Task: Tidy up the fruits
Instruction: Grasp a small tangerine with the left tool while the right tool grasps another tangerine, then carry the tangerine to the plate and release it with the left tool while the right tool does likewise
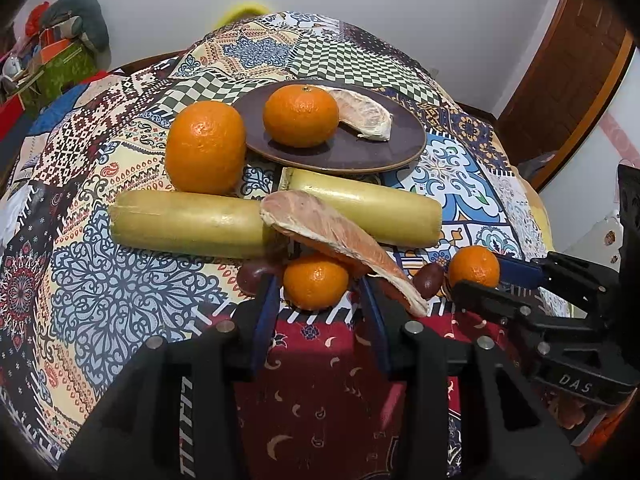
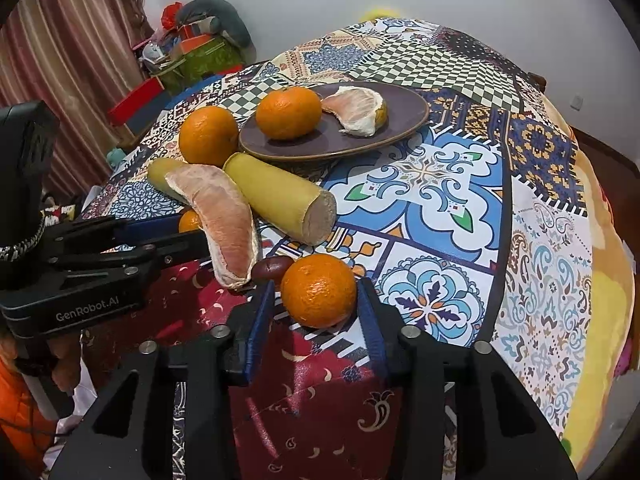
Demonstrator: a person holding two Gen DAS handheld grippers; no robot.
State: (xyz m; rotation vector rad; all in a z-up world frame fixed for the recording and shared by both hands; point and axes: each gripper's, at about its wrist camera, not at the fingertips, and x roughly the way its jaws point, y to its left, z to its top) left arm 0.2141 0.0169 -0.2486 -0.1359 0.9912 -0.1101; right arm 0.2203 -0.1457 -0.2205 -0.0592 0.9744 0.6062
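A dark plate [image 1: 360,156] [image 2: 404,108] holds a mandarin [image 1: 301,115] [image 2: 288,113] and a peeled pomelo segment [image 1: 366,114] [image 2: 356,110]. A large orange [image 1: 205,147] [image 2: 208,135] sits left of it. Two yellow cane pieces [image 1: 188,222] [image 1: 384,210] [image 2: 280,200] lie in front, a pink pomelo segment [image 1: 340,240] [image 2: 224,216] across them. My left gripper [image 1: 316,292] is open around a small mandarin [image 1: 316,280]. My right gripper [image 2: 318,296] [image 1: 476,280] is open around another mandarin [image 2: 319,290] [image 1: 474,266]. Dark dates [image 1: 428,280] [image 2: 274,267] lie nearby.
The table wears a patchwork patterned cloth [image 1: 120,280] [image 2: 440,208]. Boxes and clutter [image 1: 52,60] [image 2: 192,52] stand at the back left by a curtain [image 2: 72,60]. A wooden door [image 1: 572,60] is at the right.
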